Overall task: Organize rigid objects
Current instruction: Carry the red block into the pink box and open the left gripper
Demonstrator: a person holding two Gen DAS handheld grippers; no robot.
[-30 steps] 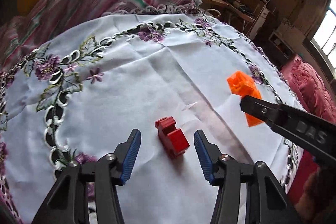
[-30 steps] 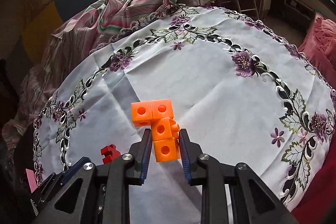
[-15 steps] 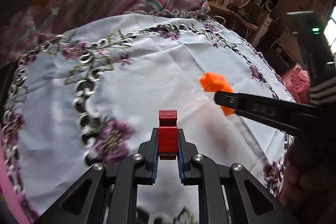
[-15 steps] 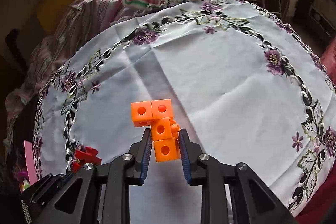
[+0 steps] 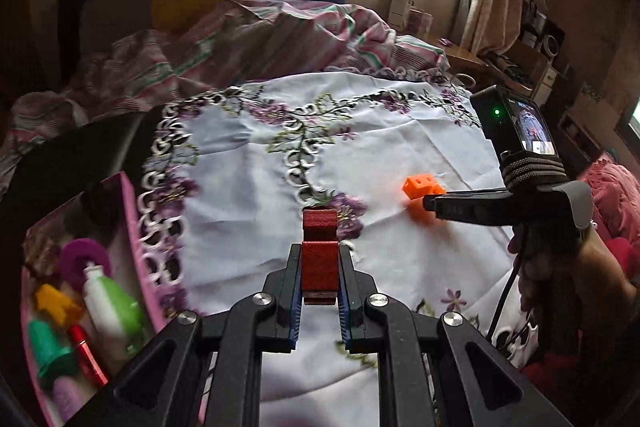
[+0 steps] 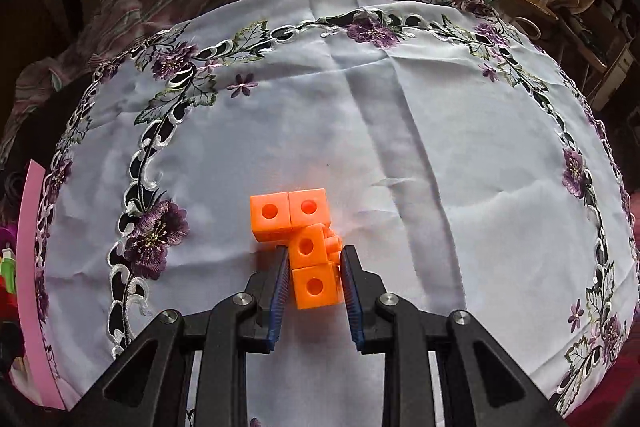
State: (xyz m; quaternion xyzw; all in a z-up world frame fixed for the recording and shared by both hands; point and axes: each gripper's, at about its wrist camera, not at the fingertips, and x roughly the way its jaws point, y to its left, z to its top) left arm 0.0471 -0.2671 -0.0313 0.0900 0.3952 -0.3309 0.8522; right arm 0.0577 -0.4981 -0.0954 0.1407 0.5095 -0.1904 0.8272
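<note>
Left gripper (image 5: 319,281) clamped on a red block piece (image 5: 319,255), blue ribbed pads (image 5: 295,301) pressed against its two flanks. Held clear above the tablecloth (image 5: 248,179), long axis pointing straight forward along the fingers, away from the camera; two stacked matte, grainy-faced cubes, the farther one jutting past the fingertips. Hovered near the cloth's left edge, just right of a pink tray (image 5: 132,223).

Right gripper (image 6: 314,275) shut on an orange block cluster (image 6: 304,239), gripped at the nearest cube. Glossy smooth plastic cubes, each with a round hole in its face; chain running forward from the jaws, then turning left at the far end in an L shape. Positioned over the cloth's near-centre, toward its near edge; whether resting on or just above the fabric, cannot tell.

In the left view, same orange block cluster (image 5: 422,193) seen toward the cloth's right edge, pinched by the right gripper (image 5: 430,203).

White fabric, creased, with embroidered purple flowers and cutwork border. Tray holding a green-and-white bottle (image 5: 110,301), a purple ring (image 5: 82,261), a yellow piece (image 5: 56,301), a green cone (image 5: 50,353).
</note>
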